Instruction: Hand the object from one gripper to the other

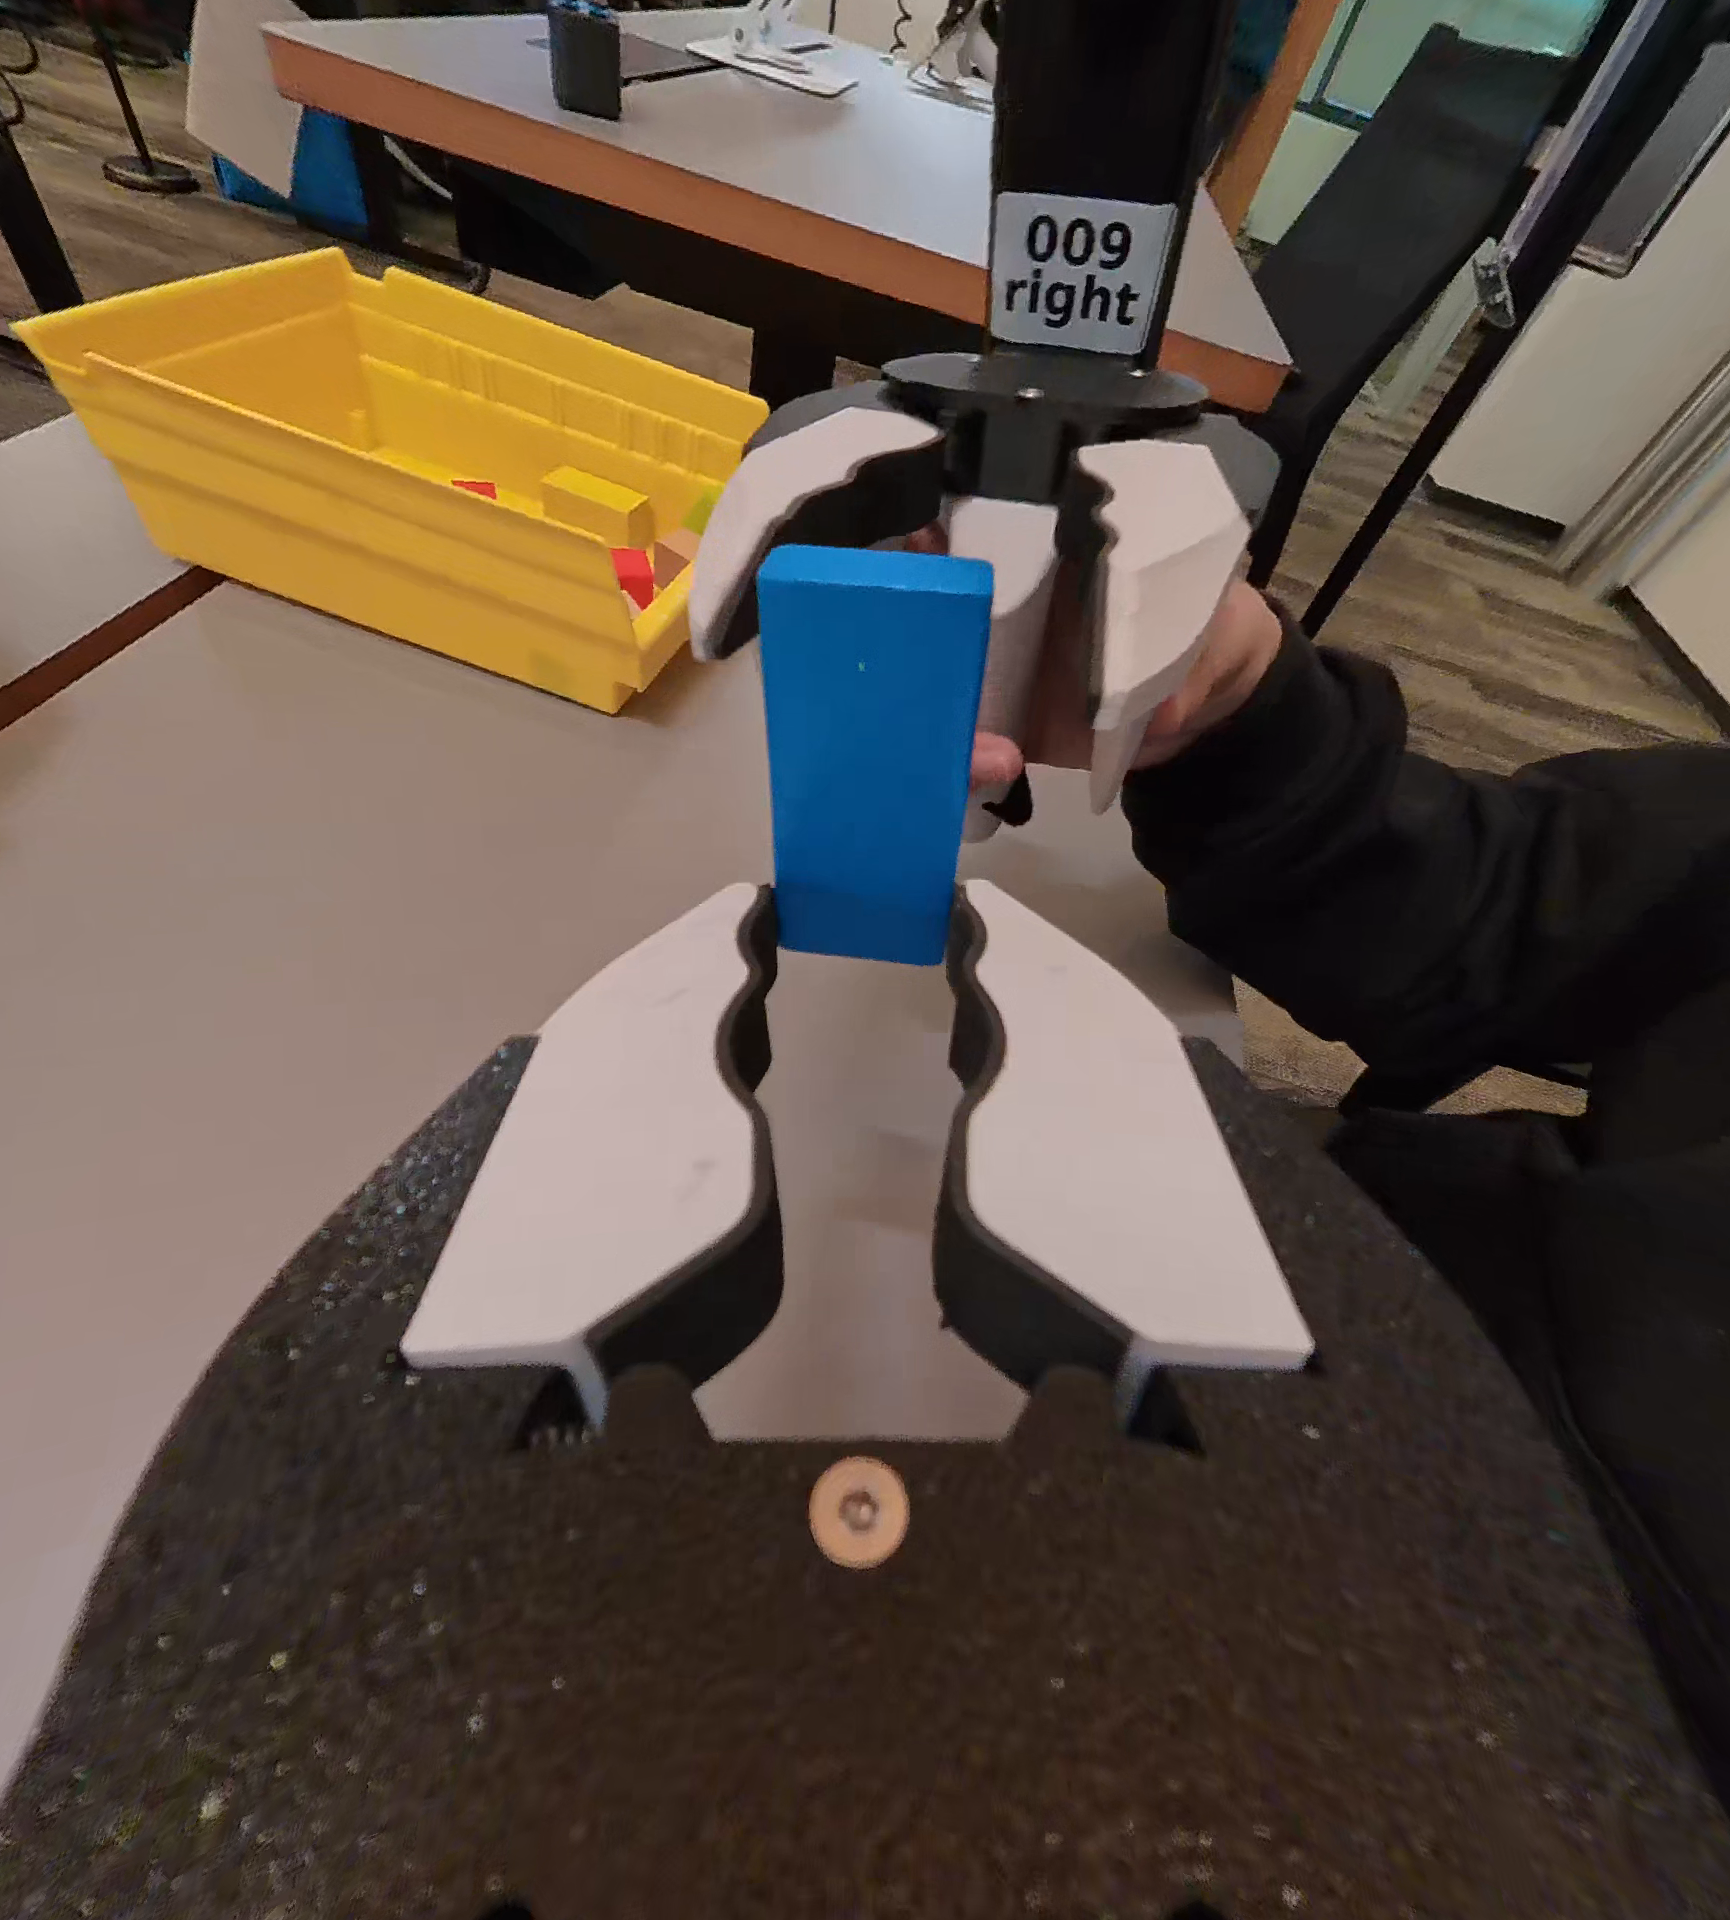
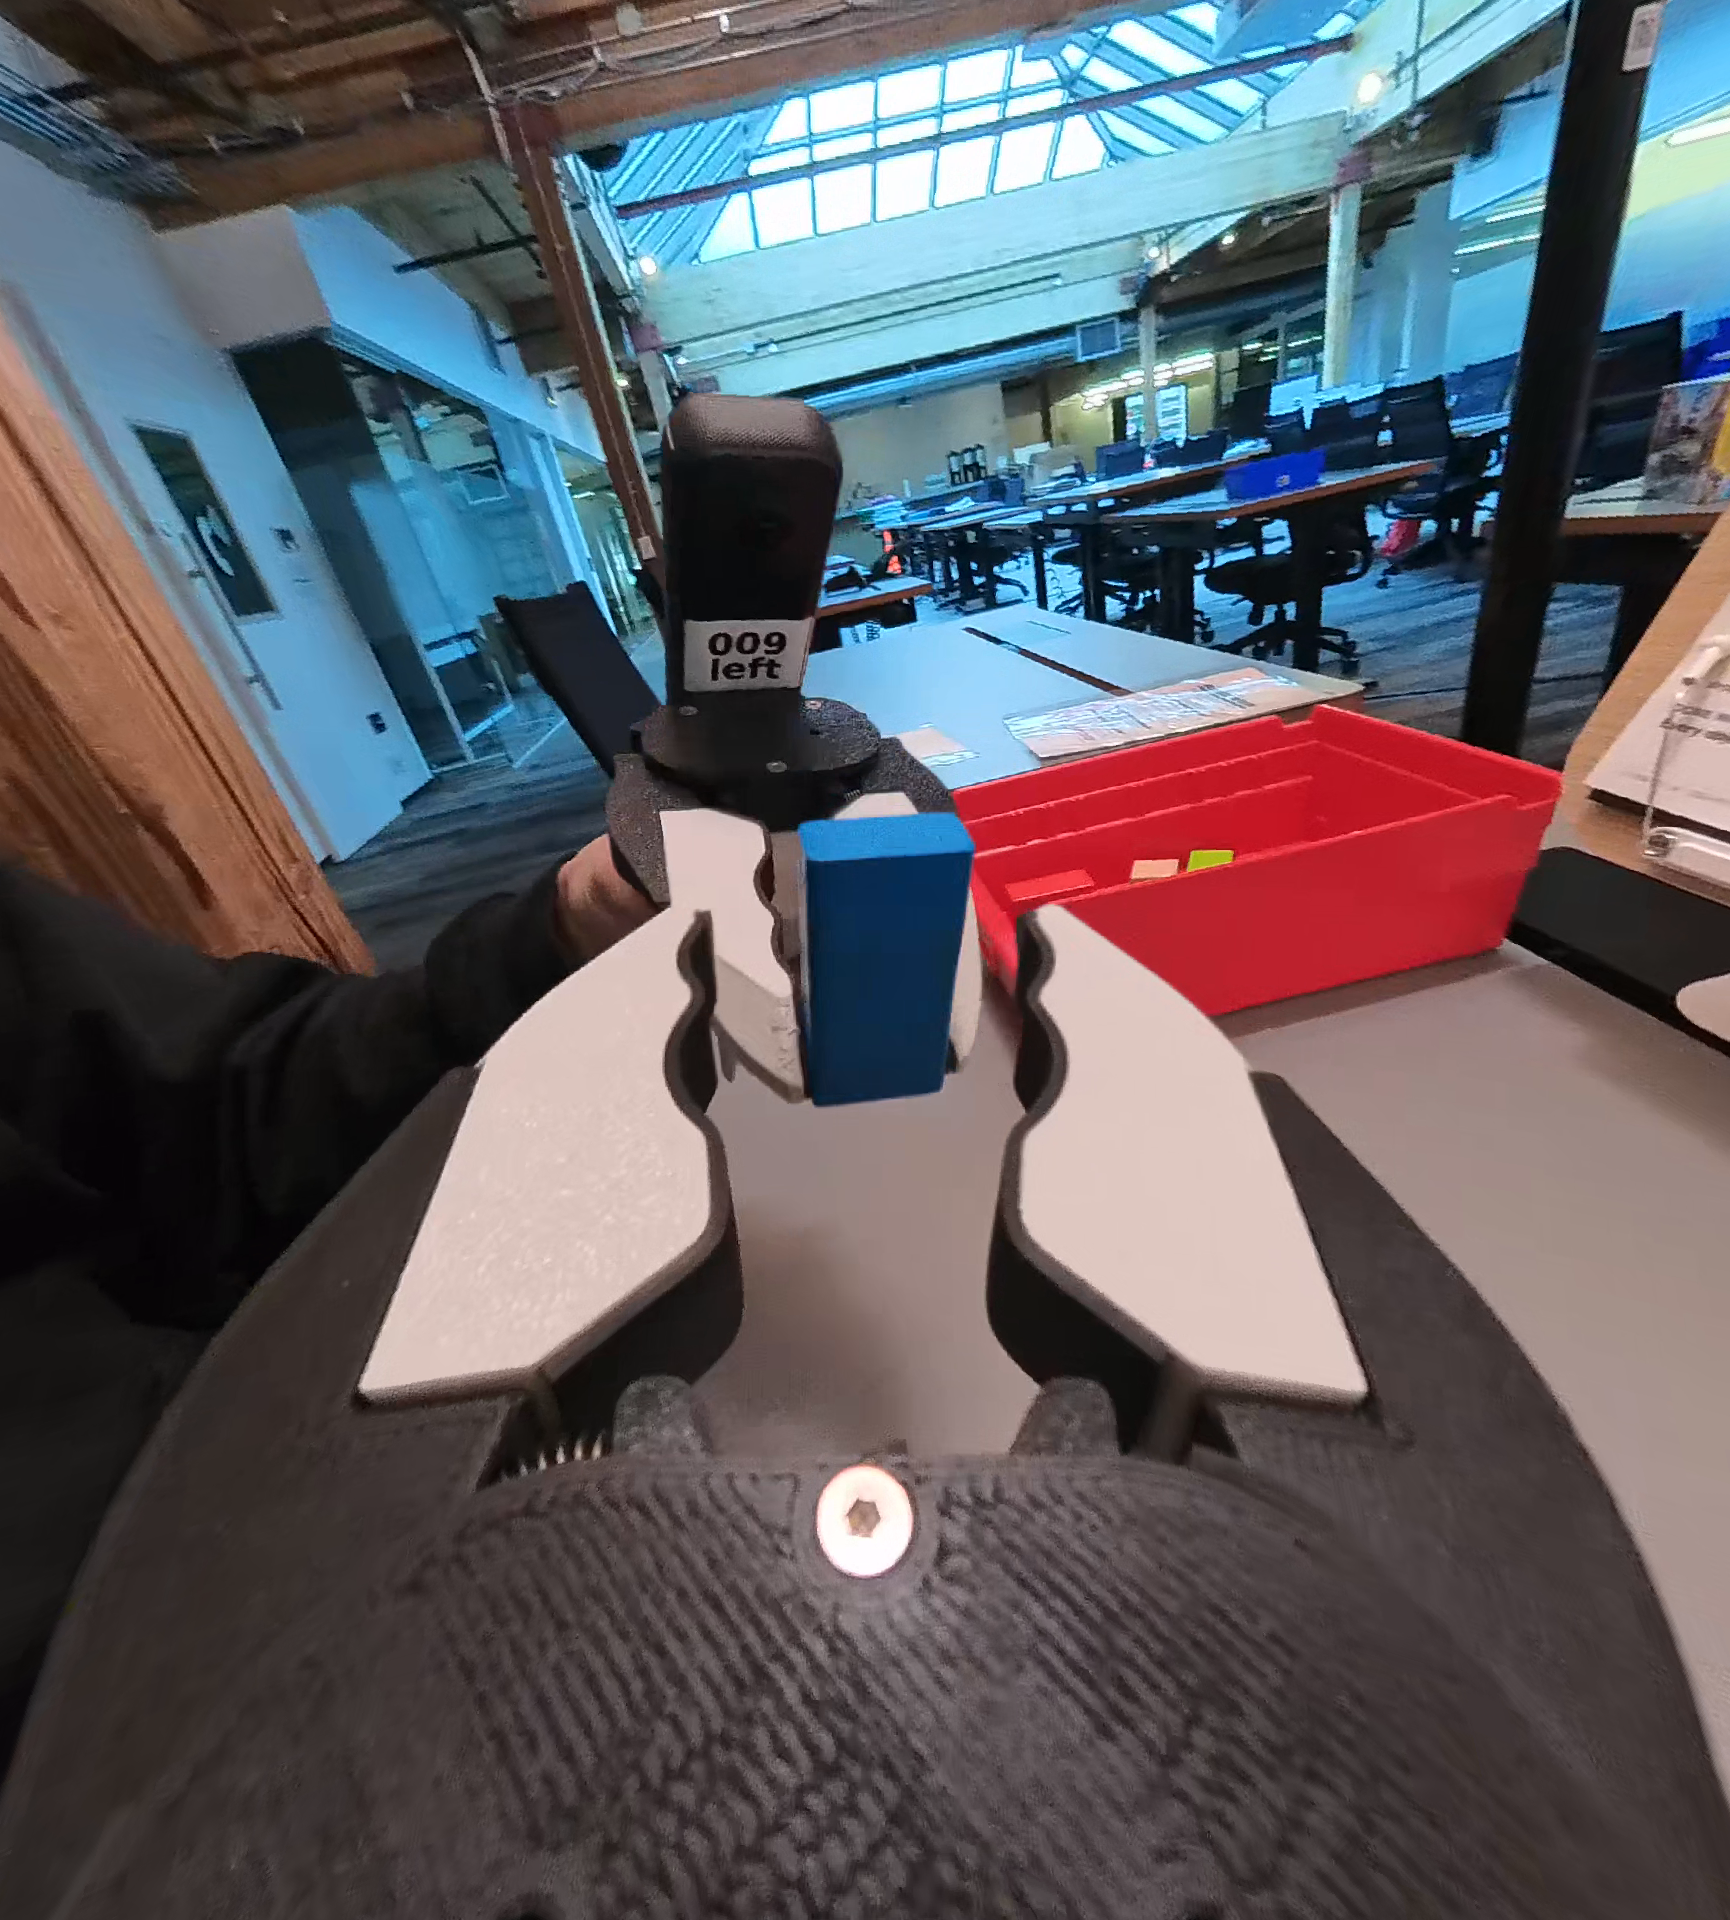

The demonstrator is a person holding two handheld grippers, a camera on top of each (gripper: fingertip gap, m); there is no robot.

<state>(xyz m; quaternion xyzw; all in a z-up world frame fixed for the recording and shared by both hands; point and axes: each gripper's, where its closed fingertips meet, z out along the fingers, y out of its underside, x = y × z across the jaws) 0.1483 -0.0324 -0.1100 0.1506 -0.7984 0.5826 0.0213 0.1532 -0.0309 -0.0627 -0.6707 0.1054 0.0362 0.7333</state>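
Above the grey surface (image 1: pixel 269 935), between the two grippers, sits the blue block (image 1: pixel 866 748): a flat rectangular slab, longer than wide, uniform saturated blue, matte finish, sharp edges with slightly softened corners. Broad face is plain apart from one tiny pale speck near its upper half. From the right wrist view the block (image 2: pixel 882 956) shows a narrow top end face and one long face, the top lit a shade lighter.

Left gripper (image 1: pixel 861 920): narrow setting, both dark pads pressed on the two long edges of the block at its near end. Block stands out forward from the fingertips, roughly in line with the fingers, clear of the surface.

Right gripper (image 2: pixel 856 971): jaws at a medium spread, wider than the block. Its white fingers (image 2: pixel 1131 1122) flank the block's free end; a visible gap on each side in the right wrist view, pads not pressing. In the left wrist view the same gripper (image 1: pixel 975 582) faces the camera just behind the block's far end, held by a hand (image 1: pixel 1214 665) in a black sleeve.

Yellow bin (image 1: pixel 352 447) stands at the far left edge of the surface, holding assorted coloured blocks (red, yellow, tan). Red bin (image 2: pixel 1360 831) stands on the far side of the surface in the right wrist view, with a few small coloured pieces inside. Block is well apart from both bins.
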